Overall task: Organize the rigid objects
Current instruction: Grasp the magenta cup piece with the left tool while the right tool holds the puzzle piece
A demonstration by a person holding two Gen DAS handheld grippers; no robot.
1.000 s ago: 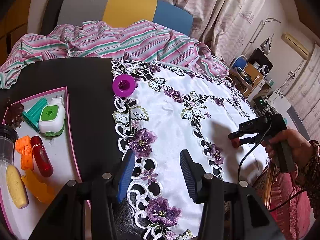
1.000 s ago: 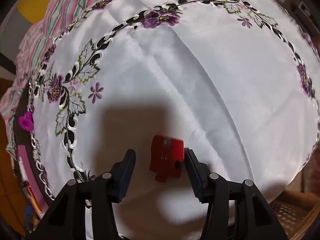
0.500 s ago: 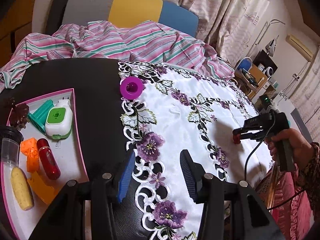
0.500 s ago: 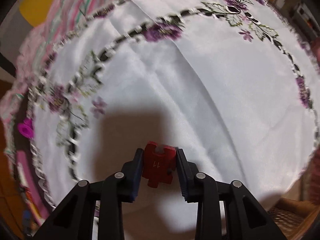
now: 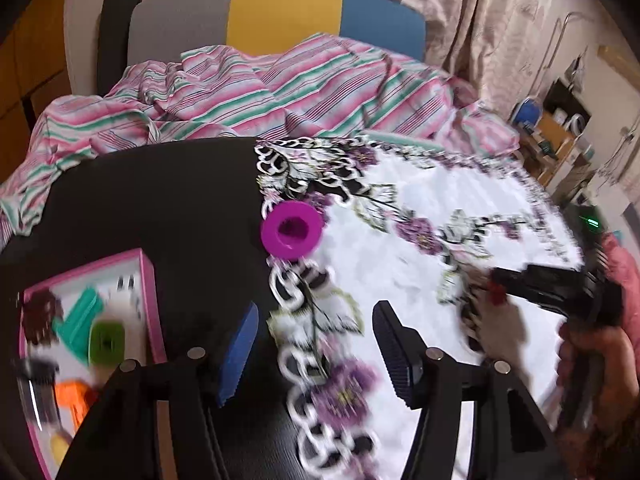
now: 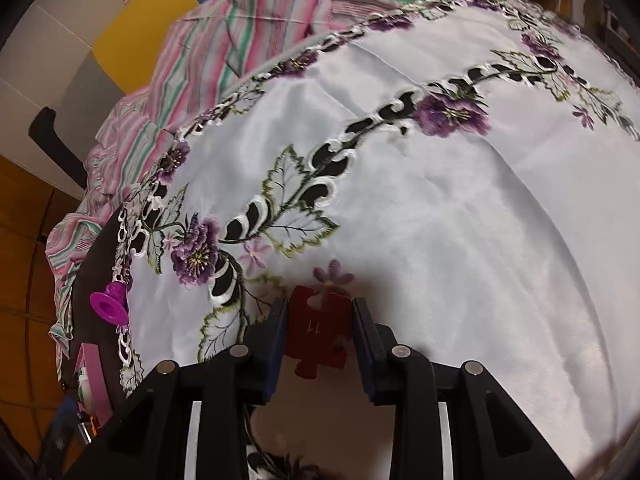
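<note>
The right gripper (image 6: 320,322) is squeezing a red puzzle piece (image 6: 318,330) between its two pads, above the flowery white cloth (image 6: 460,220). The left gripper (image 5: 310,354) is opening its jaws with nothing between them, and the purple ring (image 5: 291,230) is sitting at the cloth's edge, beyond those jaws. To do this well, the right one should probably keep squeezing and carry the piece over the cloth's edge to the pink tray (image 5: 150,280) before letting go.

2 downward wrist views sharing embroidered tablecloth (image 5: 420,264)

red puzzle piece (image 6: 318,330), magenta spool (image 5: 291,230)
</note>
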